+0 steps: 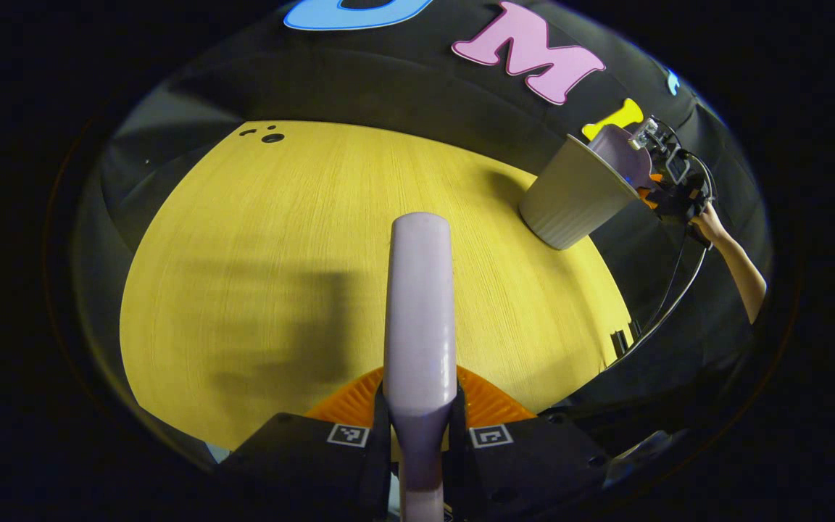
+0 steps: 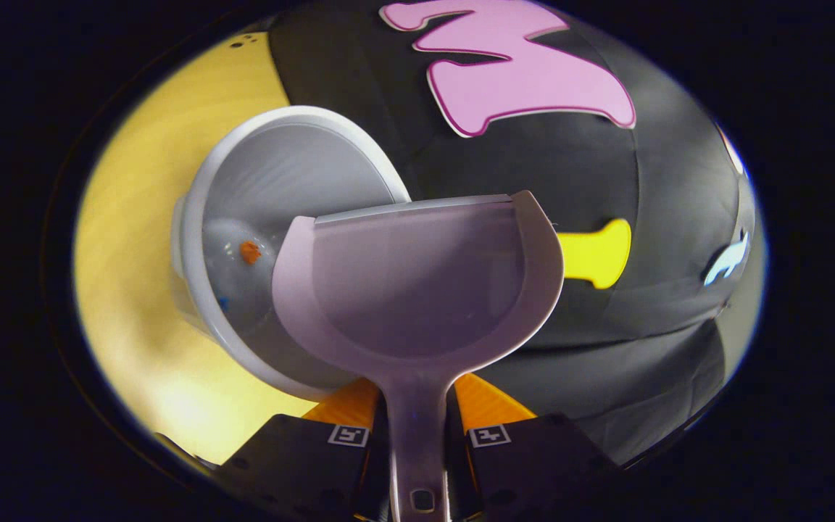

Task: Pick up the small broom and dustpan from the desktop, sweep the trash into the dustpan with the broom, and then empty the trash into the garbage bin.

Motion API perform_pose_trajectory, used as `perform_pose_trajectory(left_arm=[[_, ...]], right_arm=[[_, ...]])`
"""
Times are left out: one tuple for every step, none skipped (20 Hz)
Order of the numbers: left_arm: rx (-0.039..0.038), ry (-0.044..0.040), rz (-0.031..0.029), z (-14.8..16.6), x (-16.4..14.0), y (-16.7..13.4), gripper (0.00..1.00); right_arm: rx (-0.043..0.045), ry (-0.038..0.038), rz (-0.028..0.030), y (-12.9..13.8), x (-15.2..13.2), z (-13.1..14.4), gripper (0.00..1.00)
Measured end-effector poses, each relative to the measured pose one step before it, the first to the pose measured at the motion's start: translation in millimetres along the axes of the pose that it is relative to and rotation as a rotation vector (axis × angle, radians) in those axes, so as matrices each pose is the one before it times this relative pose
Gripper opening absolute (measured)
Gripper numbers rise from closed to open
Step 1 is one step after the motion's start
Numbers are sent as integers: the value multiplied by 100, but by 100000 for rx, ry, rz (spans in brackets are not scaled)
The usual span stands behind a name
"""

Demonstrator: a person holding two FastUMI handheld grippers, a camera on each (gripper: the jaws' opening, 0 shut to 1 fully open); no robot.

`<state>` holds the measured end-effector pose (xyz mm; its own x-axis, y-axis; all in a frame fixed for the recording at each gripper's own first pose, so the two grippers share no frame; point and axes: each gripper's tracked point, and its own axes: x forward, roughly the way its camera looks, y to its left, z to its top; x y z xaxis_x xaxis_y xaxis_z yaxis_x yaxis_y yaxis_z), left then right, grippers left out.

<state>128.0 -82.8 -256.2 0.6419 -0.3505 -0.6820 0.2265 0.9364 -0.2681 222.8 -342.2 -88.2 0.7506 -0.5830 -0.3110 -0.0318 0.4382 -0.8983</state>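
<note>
Left hand-held gripper [image 1: 420, 428] is clamped on the pale lilac broom [image 1: 420, 312] handle, both fingers pressing its sides; the handle runs straight ahead over the yellow wood-grain worktop [image 1: 258, 275], bristles out of frame. Right hand-held gripper [image 2: 417, 428] is closed on the dustpan [image 2: 417, 283] handle, the pan held up with its front lip over the garbage bin [image 2: 280, 167] rim. Bin is pale grey-white and ribbed, at the worktop's far right edge, with small orange trash [image 2: 249, 251] and a blue bit inside. From the left gripper view, bin [image 1: 573, 196], dustpan [image 1: 617, 148], right hand-held gripper [image 1: 667, 181] and the person's forearm [image 1: 740, 268] sit far right, with a black cable [image 1: 667, 304] hanging below.
</note>
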Motion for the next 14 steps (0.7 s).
perform_pose_trajectory(left_arm=[[-1771, -2288, 256, 602, -753, 201, 34], [-1461, -2823, 318, 525, -716, 178, 36], [-1227, -2186, 384, 164, -926, 437, 36], [-995, -2052, 927, 635, -629, 30, 34], [-771, -1590, 1097, 368, -562, 19, 36], [-315, -1172, 1204, 381, -425, 170, 36], [-465, -2058, 2150, 695, -355, -76, 36], [-501, -1796, 1567, 336, -443, -49, 36], [-735, -1204, 1272, 220, -424, 23, 37], [-555, -614, 768, 252, -341, 76, 37], [-327, -774, 460, 264, -138, 45, 36], [-45, -423, 18, 91, -158, -6, 36], [304, -49, -27, -172, -101, -7, 36], [729, -135, 184, -75, 59, -76, 34]], right_arm=[[6034, 735, 2677, -230, -160, 31, 35], [6290, 624, 2360, -261, -506, 11, 35], [6712, 382, 2431, -55, -586, 117, 37], [6614, 398, 2610, -133, -237, 167, 35], [6623, 34, 2577, -181, -489, 110, 35], [6075, -1116, 2297, -5, -943, 446, 35], [5165, -1288, 2000, -42, -1198, 399, 33], [4330, -1553, 2068, 14, -962, 677, 35], [3788, -1337, 2033, 157, -736, 660, 33], [3868, -841, 2239, -148, 565, 449, 35], [3595, -681, 2885, 68, 175, 360, 35], [3513, -404, 3347, 84, -185, 309, 35], [3735, -290, 3500, 52, -307, 323, 37], [3862, -582, 3468, 158, -293, 433, 38]])
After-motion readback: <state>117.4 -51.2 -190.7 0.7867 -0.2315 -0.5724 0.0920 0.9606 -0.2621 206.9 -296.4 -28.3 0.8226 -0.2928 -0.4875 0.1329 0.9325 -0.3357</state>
